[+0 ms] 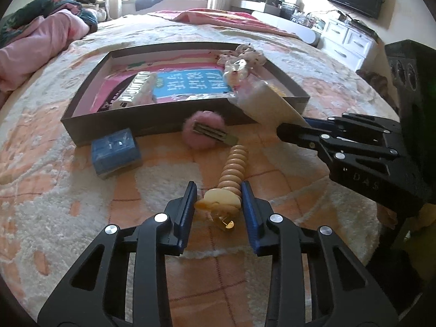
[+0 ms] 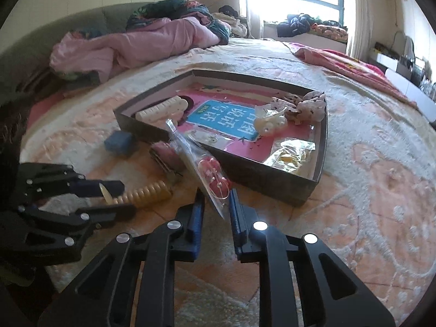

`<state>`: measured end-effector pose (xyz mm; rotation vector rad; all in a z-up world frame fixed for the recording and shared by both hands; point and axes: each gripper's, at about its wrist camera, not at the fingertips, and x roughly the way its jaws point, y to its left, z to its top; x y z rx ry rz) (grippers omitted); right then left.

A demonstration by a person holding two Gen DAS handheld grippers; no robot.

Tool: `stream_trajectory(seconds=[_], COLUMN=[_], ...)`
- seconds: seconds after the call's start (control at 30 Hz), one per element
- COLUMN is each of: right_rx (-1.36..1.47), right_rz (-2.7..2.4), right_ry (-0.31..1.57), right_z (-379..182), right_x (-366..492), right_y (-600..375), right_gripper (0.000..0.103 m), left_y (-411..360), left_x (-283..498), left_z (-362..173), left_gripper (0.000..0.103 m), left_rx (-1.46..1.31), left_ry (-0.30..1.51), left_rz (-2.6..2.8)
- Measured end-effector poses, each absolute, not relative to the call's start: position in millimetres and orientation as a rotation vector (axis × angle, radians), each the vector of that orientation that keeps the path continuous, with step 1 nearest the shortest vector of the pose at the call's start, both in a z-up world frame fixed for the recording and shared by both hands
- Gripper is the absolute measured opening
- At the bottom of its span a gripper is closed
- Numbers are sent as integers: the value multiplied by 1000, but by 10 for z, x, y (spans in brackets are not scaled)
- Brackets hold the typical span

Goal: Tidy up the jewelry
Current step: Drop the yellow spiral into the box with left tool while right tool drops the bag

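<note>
Two grippers are being held over a bed covered by a peach and cream blanket (image 1: 68,212), and one shallow dark box (image 1: 152,121) is being taken as the landmark. The left gripper (image 1: 219,199) is being held in front of the box's near wall, its jaws standing apart on either side of the cream end piece of one tan ribbed hair clip (image 1: 234,169); whether the pads are pressing on it cannot be told. That clip is being seen lying on the blanket, in front of the box. The right gripper (image 2: 216,204) is being held at the box's near wall, jaws closed on one clear plastic bag (image 2: 199,160) in which red jewelry is being carried; the bag is being tilted up over the rim.

In front of the box, one blue block (image 1: 117,152) and one pink fluffy hair clip (image 1: 204,132) are being seen on the blanket, the block to the left of the pink clip.

Inside the box, one white ribbed clip (image 2: 163,109) is being seen near the left wall, one pale pearl piece (image 2: 269,124) toward the middle, one spotted fabric piece (image 2: 308,105) at the far right corner, and one yellowish clear bag (image 2: 291,155) at the near right corner. All are being seen lying on one pink and blue printed sheet (image 2: 226,122).
</note>
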<state>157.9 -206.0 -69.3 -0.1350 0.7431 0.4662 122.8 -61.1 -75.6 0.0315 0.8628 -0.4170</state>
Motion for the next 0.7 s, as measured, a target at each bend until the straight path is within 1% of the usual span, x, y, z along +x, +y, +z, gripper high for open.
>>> stream_trajectory(seconds=[0.33,0.7], right_rx=[-112,-74], right_rz=[516,493], right_ry=[698,645], right_z=[-547,-379], right_x=[1497,1488], right_y=[-2054,-2189], right_gripper=[14,13], left_y=[-664,-675], left_x=[1173,1274], left_z=[-577,-325], left_gripper=[25,25], left_rx=[26,16], left_ry=[817,760], left_rz=[-419,-393])
